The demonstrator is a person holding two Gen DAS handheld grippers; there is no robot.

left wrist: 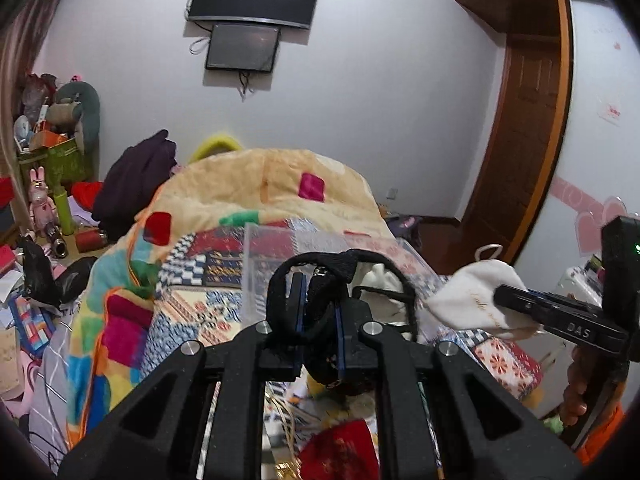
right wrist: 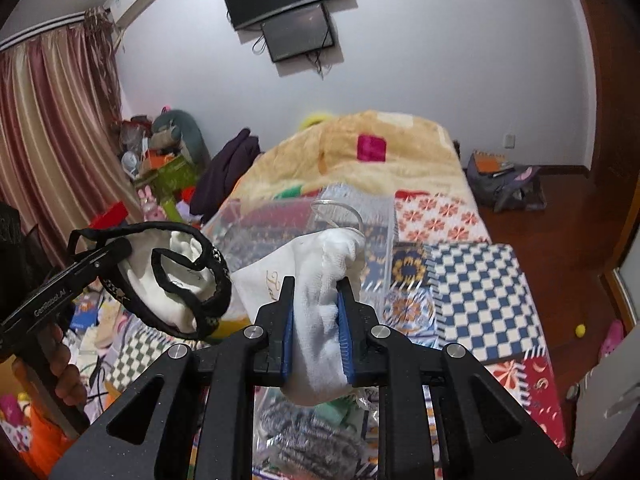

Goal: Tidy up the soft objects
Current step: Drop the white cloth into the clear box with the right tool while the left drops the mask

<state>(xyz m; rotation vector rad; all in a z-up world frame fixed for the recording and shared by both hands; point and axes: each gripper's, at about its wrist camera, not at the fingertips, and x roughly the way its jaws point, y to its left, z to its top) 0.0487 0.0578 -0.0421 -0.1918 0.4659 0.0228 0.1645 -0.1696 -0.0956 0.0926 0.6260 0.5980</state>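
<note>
My left gripper is shut on a black strappy garment, held above the bed; it also shows in the right wrist view, hanging as black loops around a white piece. My right gripper is shut on a white cloth pouch with gold script; the pouch shows in the left wrist view at the right. A clear plastic box sits on the bed just beyond both grippers, also in the right wrist view. Both items hang near each other over the box.
The bed carries a patchwork quilt and a beige blanket. A cluttered desk with toys stands left. A backpack lies on the wooden floor at right. A wooden door is right. Monitors hang on the wall.
</note>
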